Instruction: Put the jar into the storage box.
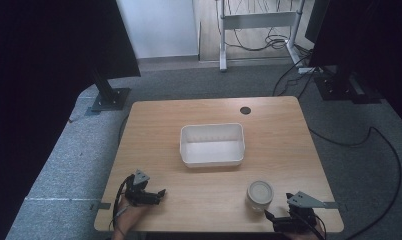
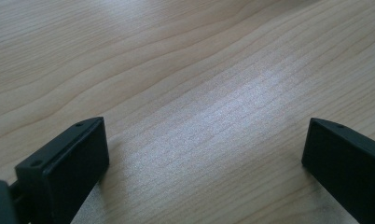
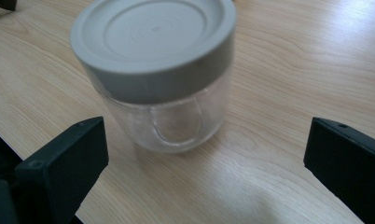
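A clear glass jar (image 1: 259, 195) with a grey lid stands upright near the table's front right; in the right gripper view the jar (image 3: 164, 79) is close ahead, just beyond the jaws and left of centre. My right gripper (image 1: 279, 216) is at the front edge, just right of the jar, open with nothing between its jaws (image 3: 206, 158). My left gripper (image 1: 159, 194) rests at the front left, open over bare wood (image 2: 204, 149). A white rectangular bin (image 1: 212, 145), empty, sits mid-table.
The wooden table (image 1: 279, 130) has a round cable hole (image 1: 245, 110) at the back. Around it are grey carpet, loose cables (image 1: 384, 150) on the right, black stand bases and a white desk frame behind.
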